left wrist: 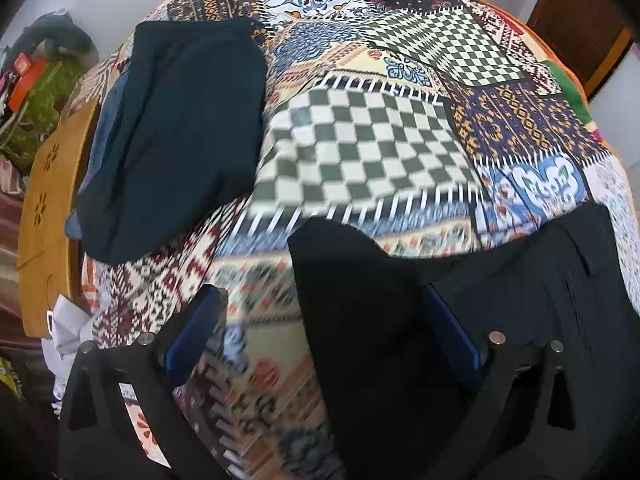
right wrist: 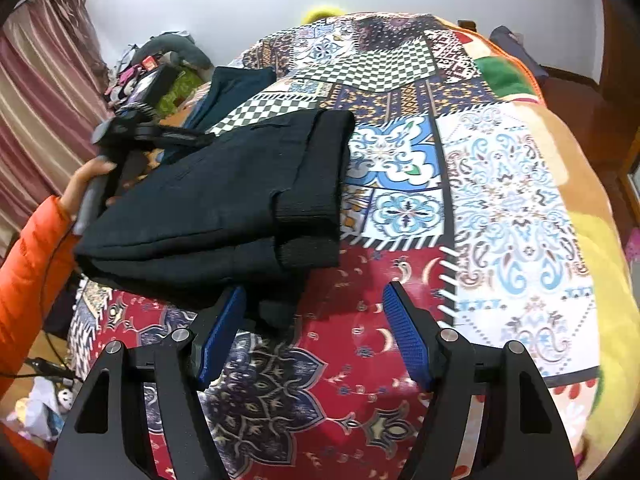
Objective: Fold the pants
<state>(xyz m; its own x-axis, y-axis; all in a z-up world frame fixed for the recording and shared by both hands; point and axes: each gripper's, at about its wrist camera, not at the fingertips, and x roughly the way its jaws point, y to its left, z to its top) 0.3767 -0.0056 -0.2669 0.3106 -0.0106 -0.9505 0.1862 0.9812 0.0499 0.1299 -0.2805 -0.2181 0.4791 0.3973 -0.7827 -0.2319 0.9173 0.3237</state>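
Folded black pants [right wrist: 216, 208] lie on the patchwork-patterned quilt [right wrist: 500, 200], long axis running from the near left edge toward the cuffs at right. Right gripper [right wrist: 314, 332] hovers open just before them; left gripper [left wrist: 320, 336], jaws wide, flanks their edge. Bare quilt spreads rightward; dark teal folded garment [left wrist: 180, 132] lies beyond.

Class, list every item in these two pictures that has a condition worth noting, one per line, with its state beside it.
Black pants: folded into a thick stack, lying on the bedspread.
Dark teal garment: folded, lying flat near the bed's edge.
Bedspread: spread over the bed.
Left claw: open wide, nothing pinched.
Right claw: open, the pants' edge lying by one finger, nothing pinched.
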